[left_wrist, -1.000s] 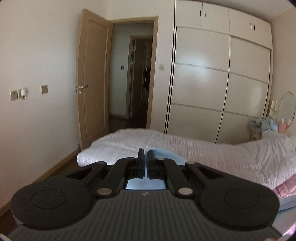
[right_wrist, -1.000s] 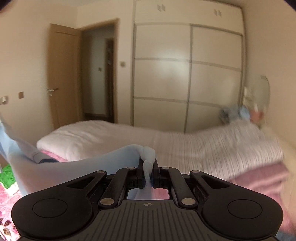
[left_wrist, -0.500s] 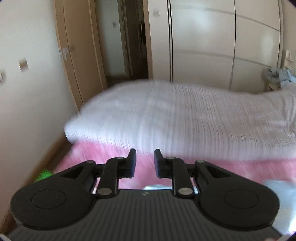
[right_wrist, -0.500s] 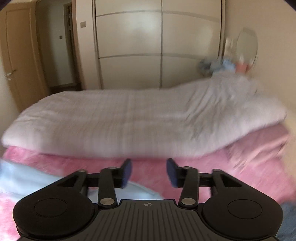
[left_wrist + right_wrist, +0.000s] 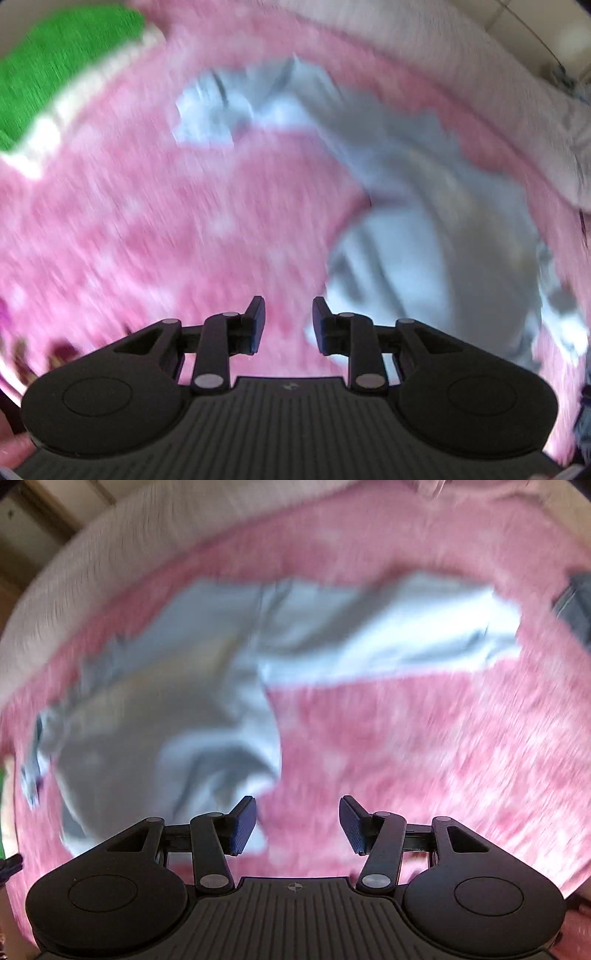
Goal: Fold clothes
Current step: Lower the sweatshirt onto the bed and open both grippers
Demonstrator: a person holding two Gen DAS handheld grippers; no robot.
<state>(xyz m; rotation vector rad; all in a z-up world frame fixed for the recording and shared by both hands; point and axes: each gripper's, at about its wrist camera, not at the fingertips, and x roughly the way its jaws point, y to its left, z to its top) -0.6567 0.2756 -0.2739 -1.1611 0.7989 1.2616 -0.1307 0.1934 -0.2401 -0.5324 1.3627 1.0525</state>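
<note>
Two grippers point steeply down at a pale blue garment [image 5: 436, 206] that lies spread, but rumpled, on a pink fleecy blanket [image 5: 155, 221]; both views are smeared by motion, so I cannot make out seams, cuffs or hems with any certainty.

Risk, as I judge it: with the cloth this wrinkled and the edges this blurred, I could close on a single layer where two are wanted, or pinch the blanket's pile along with the fabric, and the fold would then drag crooked. One sleeve-like strip [image 5: 406, 627] runs out to the side and could trail or twist if I lift the body first. A white striped quilt [image 5: 480, 74] borders the blanket at the far side, and a green item [image 5: 55, 55] sits at one corner; neither touches the garment.

Left gripper [image 5: 289, 325]: jaws partly apart and opening, nothing between them, only pink blanket below the gap; the garment's edge lies just beside its right finger.

Right gripper [image 5: 297, 823]: jaws wide apart, empty; the garment's lower edge lies just behind its left finger, blanket under the gap.
</note>
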